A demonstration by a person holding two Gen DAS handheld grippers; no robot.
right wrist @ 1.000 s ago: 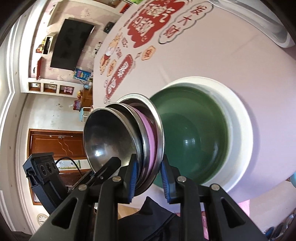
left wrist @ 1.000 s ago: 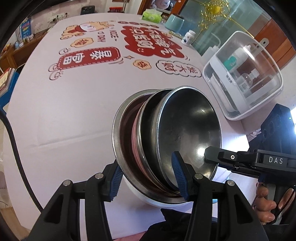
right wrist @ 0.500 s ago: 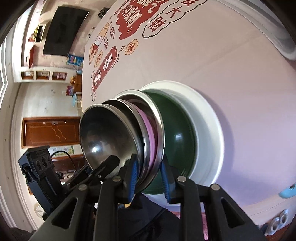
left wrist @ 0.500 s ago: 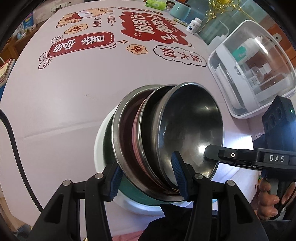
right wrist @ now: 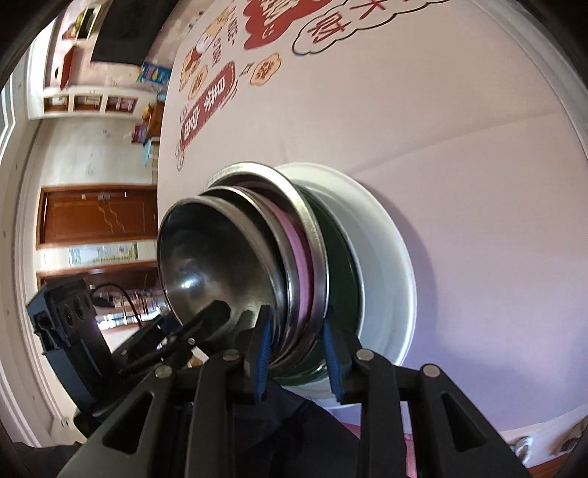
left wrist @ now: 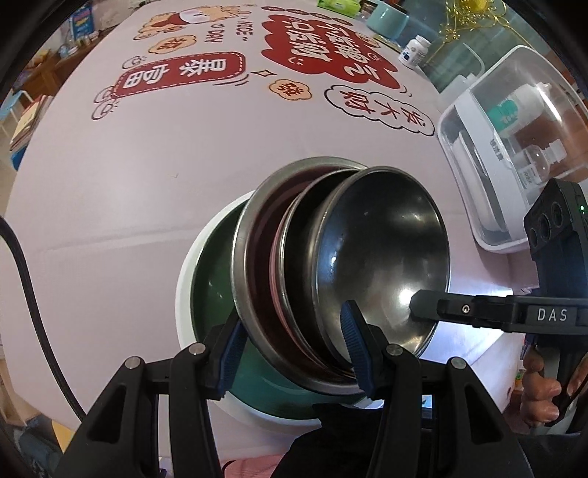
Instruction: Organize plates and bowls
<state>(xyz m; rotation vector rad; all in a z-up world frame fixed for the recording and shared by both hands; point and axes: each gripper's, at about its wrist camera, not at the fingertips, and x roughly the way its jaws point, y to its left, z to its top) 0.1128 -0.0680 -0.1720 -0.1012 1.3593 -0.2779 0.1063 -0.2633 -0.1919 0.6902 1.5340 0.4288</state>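
Both grippers apparently around tilted steel bowl stack, above green plate.

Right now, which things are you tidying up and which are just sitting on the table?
For the job:
nested stack of shiny steel bowls, held by both grippers
round green plate with a white rim behind the stack

Just lying about:
clear-lidded white storage box
small white pill bottle
teal ceramic cup
green tissue pack

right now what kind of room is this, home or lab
Most likely a home living or dining room: a round table with a printed festive tablecloth, a wall-mounted TV over shelving, a wooden door, and a clear storage box of bottles.
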